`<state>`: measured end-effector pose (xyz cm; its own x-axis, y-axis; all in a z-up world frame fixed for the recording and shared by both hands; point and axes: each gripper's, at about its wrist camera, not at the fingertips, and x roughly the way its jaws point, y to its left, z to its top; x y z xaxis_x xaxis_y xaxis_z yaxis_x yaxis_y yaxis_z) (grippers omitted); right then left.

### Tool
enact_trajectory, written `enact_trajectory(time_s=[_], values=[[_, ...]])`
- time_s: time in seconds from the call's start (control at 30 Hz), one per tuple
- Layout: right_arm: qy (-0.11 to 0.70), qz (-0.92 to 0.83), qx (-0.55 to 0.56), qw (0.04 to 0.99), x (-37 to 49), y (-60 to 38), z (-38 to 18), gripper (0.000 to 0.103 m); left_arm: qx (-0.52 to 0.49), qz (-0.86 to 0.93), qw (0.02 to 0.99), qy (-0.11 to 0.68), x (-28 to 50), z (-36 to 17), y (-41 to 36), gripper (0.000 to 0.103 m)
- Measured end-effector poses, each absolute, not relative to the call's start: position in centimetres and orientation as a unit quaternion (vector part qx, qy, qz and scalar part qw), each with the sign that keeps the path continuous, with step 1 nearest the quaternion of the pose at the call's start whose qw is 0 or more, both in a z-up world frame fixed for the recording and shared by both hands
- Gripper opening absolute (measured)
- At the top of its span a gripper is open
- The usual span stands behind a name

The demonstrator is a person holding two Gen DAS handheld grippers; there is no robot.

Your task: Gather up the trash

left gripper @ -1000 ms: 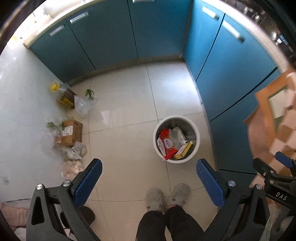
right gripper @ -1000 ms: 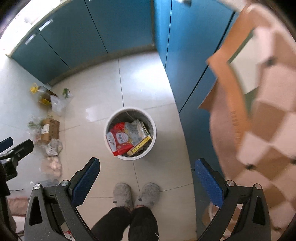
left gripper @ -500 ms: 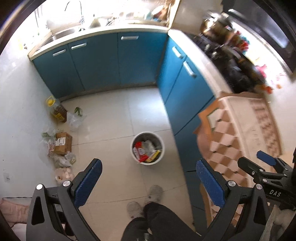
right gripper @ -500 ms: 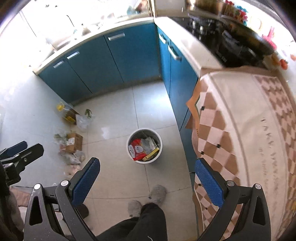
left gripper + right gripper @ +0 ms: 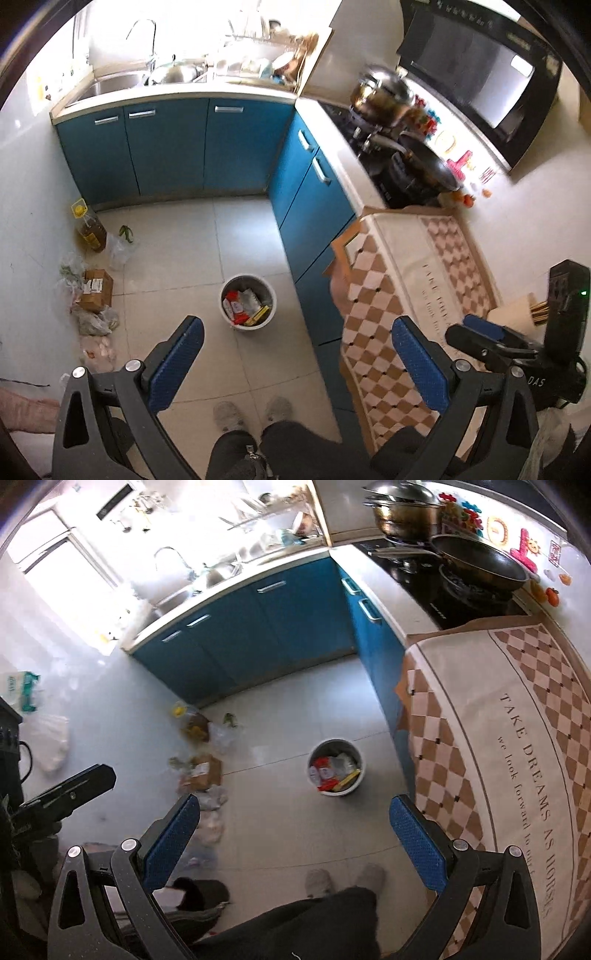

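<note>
Glossy floor tiles (image 5: 251, 236); seemingly plastic bin (image 5: 248, 302)

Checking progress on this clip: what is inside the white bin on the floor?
The white bin holds a red packet, pale crumpled wrappers and a yellow box against its rim. Whatever lies beneath them is covered. Both grippers are open and empty.

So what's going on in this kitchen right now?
A person stands on the tiled floor holding a gripper in each hand. The left gripper and the right gripper are both open and hold nothing. A white bin beside the blue cabinets already contains wrappers. By the wall lie a cardboard box, plastic bags and an oil bottle. A checked cloth covers the counter on the right.
</note>
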<state>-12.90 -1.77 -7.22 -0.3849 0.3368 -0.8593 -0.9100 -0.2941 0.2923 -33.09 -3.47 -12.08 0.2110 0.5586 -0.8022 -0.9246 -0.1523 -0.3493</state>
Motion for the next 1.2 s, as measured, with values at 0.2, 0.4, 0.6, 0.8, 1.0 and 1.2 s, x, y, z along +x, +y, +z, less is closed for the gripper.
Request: enact_trajectory(time_s=[0.2, 0.4, 0.6, 0.8, 1.0, 1.2], values=[[0.416, 0.755, -0.331, 0.384, -11.7, -3.6, -4.0, 0.103, -0.481, 0.584, 0.634, 0.160, -32.1, -9.8, -5.8, 0.103], [0.417, 0.771, -0.336, 0.345, -11.0, -5.0, -2.6, 0.103, -0.488, 0.580, 0.637, 0.144, -31.4, -9.2, -7.7, 0.103], [0.422, 0.776, -0.344, 0.318, -10.9, -5.8, -2.4, 0.103, -0.496, 0.569, 0.643, 0.133, -30.7, -9.0, -8.6, 0.103], [0.425, 0.779, -0.347, 0.304, -10.2, -5.8, -2.3, 0.103, -0.498, 0.565, 0.644, 0.136, -30.3, -8.9, -8.8, 0.103], [0.432, 0.777, -0.348, 0.297, -9.4, -5.5, -2.4, 0.103, -0.497, 0.559, 0.648, 0.145, -29.6, -9.0, -8.5, 0.103], [0.436, 0.775, -0.345, 0.301, -8.9, -5.5, -2.4, 0.103, -0.497, 0.555, 0.650, 0.153, -28.9, -9.0, -8.0, 0.103]])
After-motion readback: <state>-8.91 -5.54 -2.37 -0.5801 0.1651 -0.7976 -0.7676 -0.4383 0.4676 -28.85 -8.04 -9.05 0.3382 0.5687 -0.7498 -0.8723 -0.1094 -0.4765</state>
